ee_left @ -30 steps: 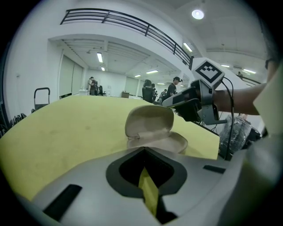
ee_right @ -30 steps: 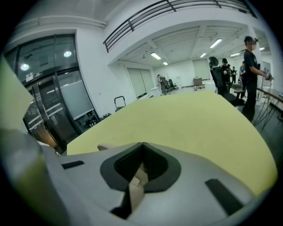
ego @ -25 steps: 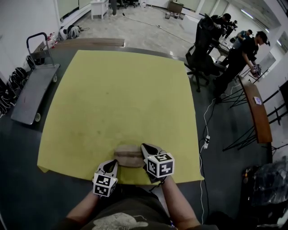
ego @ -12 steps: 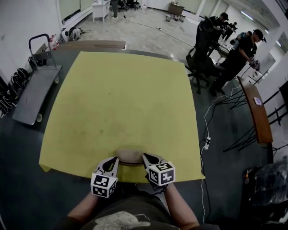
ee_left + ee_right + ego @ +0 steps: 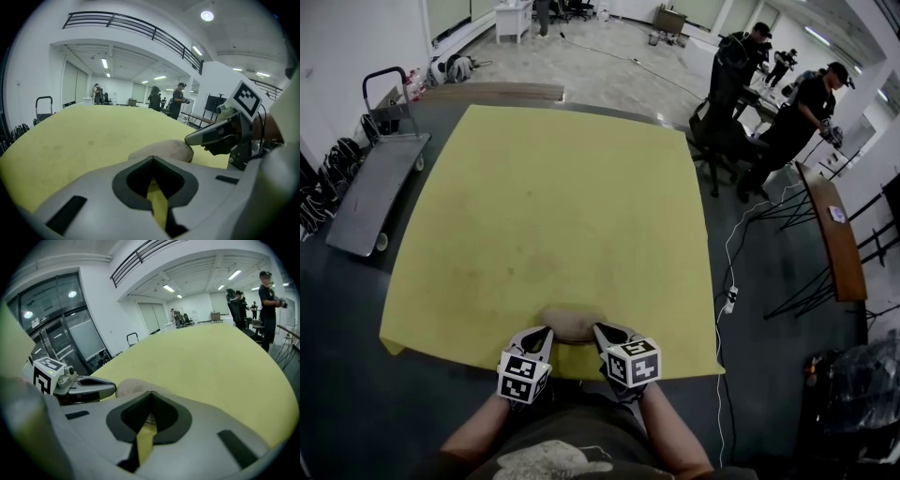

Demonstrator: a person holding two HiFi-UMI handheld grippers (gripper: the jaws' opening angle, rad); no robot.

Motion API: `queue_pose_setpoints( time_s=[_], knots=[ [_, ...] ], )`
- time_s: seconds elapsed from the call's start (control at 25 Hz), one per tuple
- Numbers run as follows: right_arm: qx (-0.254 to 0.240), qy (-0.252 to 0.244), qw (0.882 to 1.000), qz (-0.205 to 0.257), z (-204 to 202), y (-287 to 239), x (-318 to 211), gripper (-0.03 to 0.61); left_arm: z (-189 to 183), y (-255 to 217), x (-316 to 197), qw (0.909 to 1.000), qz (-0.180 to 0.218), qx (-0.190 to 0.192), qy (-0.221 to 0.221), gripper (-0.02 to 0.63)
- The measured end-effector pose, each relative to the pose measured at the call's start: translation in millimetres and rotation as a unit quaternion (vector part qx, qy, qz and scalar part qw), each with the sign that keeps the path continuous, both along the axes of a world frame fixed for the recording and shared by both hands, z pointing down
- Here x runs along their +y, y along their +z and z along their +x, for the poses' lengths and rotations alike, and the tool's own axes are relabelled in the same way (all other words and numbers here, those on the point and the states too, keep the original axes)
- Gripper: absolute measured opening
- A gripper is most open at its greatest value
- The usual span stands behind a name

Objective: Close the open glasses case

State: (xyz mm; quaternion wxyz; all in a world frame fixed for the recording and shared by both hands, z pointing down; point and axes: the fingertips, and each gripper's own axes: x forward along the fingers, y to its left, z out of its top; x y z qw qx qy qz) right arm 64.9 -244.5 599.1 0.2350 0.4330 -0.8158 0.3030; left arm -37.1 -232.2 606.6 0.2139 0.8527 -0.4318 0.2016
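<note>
Head view. Shows one glasses case [image 5: 570,325] at the near edge of the yellow desk [image 5: 553,187], flanked by left claw [image 5: 537,337] and right claw [image 5: 604,335], one tip at each end; cannot tell contact. Reads as a tan, rounded oblong with the lid down.

Left gripper view. Looks along jaws drawn together with nothing between them, only a thin slit of yellow desk below the notch. Places the case just beyond the tips, slightly right, with the other claw's tip at its far end.

Right gripper view. Shows jaws likewise together and empty, case just ahead and slightly left, dull tan dome.

Count: one case, two claws, one desk.
</note>
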Motion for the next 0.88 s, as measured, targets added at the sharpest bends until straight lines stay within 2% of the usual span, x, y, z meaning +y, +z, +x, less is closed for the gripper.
queue_pose_setpoints(
  time_s=[0.24, 0.44, 0.56, 0.76, 0.88],
  knots=[
    [-0.013, 0.003, 1.000, -0.006, -1, 2, 3, -0.011, -2, 6, 1, 0.9998, -0.021, 0.003, -0.006, 0.008],
    [-0.004, -0.003, 1.000, 0.001, -1, 3, 2, -0.011, 0, 8, 1, 0.9998, -0.006, -0.020, -0.004, 0.008],
    [-0.001, -0.002, 1.000, 0.008, 0, 3, 2, -0.011, 0, 8, 1, 0.9998, -0.009, -0.012, -0.013, 0.008],
    [-0.007, 0.012, 1.000, 0.013, 0, 3, 4, -0.011, 1, 12, 2, 0.9998, -0.005, -0.021, 0.002, 0.008],
    [-0.007, 0.020, 1.000, 0.017, 0, 3, 4, -0.011, 0, 15, 3, 0.9999, -0.007, -0.010, -0.003, 0.008]
  ],
)
